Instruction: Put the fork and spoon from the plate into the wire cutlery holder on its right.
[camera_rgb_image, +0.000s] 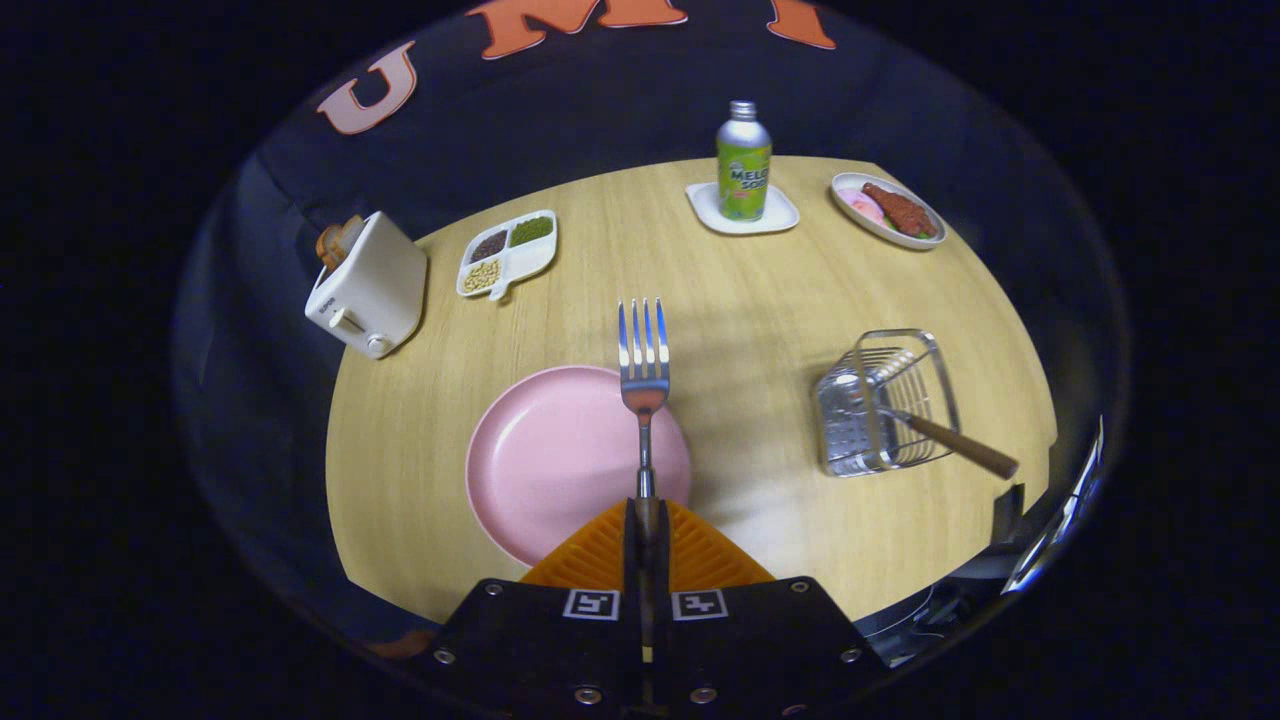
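Observation:
My gripper (646, 512) is shut on the handle of a steel fork (643, 360), which sticks straight ahead of the fingers with its tines up, lifted above the table. Below it lies the pink plate (545, 460), bare of cutlery. To the right of the plate stands the wire cutlery holder (880, 405) on the wooden table. A wooden handle (960, 445) leans out of the holder toward the right; the head of that utensil is hidden inside the wires.
A white toaster (368, 285) with bread stands at the left. Behind the plate are a divided white dish (508, 253) of grains, a green soda bottle (743, 165) on a white coaster, and an oval dish (888, 210) of food at the back right.

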